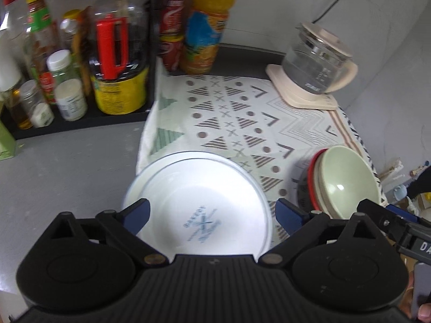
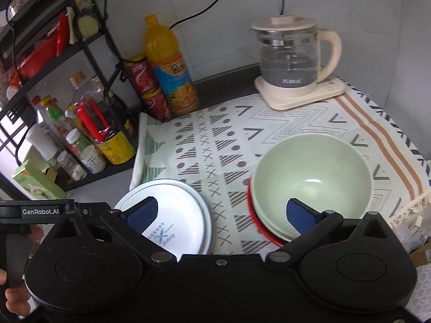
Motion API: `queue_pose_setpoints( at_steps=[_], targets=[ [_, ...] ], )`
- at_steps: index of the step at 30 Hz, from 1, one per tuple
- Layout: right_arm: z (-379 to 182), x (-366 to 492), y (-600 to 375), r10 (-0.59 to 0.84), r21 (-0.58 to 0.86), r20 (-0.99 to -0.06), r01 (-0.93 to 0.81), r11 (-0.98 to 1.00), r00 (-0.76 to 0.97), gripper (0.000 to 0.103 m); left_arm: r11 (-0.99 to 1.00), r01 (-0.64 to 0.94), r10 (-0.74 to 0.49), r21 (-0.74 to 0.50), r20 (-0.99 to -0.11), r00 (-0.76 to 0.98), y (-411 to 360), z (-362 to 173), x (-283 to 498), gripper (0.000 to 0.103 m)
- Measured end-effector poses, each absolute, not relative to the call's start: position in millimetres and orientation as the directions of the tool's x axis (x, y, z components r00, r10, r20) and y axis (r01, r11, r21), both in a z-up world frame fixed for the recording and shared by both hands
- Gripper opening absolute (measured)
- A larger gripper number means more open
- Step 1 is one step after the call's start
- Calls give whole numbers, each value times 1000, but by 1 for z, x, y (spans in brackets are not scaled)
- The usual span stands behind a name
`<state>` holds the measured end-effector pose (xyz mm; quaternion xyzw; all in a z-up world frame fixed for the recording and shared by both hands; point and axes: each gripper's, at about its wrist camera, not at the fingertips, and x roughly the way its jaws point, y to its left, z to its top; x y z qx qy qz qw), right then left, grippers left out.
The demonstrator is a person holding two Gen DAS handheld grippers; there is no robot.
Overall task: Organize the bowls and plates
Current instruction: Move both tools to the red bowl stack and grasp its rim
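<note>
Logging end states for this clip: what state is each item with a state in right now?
Left tongs: open, holding nothing.
Right tongs: open, holding nothing.
White plates: stacked, resting on the cloth's edge.
Green bowl: upright, empty, nested in the bowl stack.
Red bowl: bottom of that stack.
Glass kettle: lidded, seated on its base.

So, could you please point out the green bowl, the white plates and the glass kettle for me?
green bowl (image 2: 312, 177): right wrist view, inner wall.
white plates (image 1: 199, 215): left wrist view, printed centre of the top plate.
glass kettle (image 2: 289, 62): right wrist view, glass body.
</note>
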<state>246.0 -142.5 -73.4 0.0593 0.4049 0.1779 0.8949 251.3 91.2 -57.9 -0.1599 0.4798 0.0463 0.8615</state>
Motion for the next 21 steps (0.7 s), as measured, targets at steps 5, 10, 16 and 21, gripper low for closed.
queue_pose_setpoints(
  at_steps=[5, 10, 16, 21],
  targets=[
    [-77, 248, -164, 313, 231, -705, -210, 950, 637, 103, 953, -181, -112, -244, -837, 536, 70, -58, 266, 98],
    [-82, 253, -187, 270, 233, -699, -146, 961, 662, 102, 964, -143, -120, -225, -846, 520, 45, -61, 285, 98],
    [-90, 262, -216, 230, 232, -709, -88, 969, 667, 102, 972, -107, -133, -209, -866, 482, 13, -69, 313, 98],
    [-101, 274, -240, 224, 253, -732, -49, 966, 644, 98, 972, -88, -155, -217, -876, 456, -10, -79, 336, 98]
  ],
)
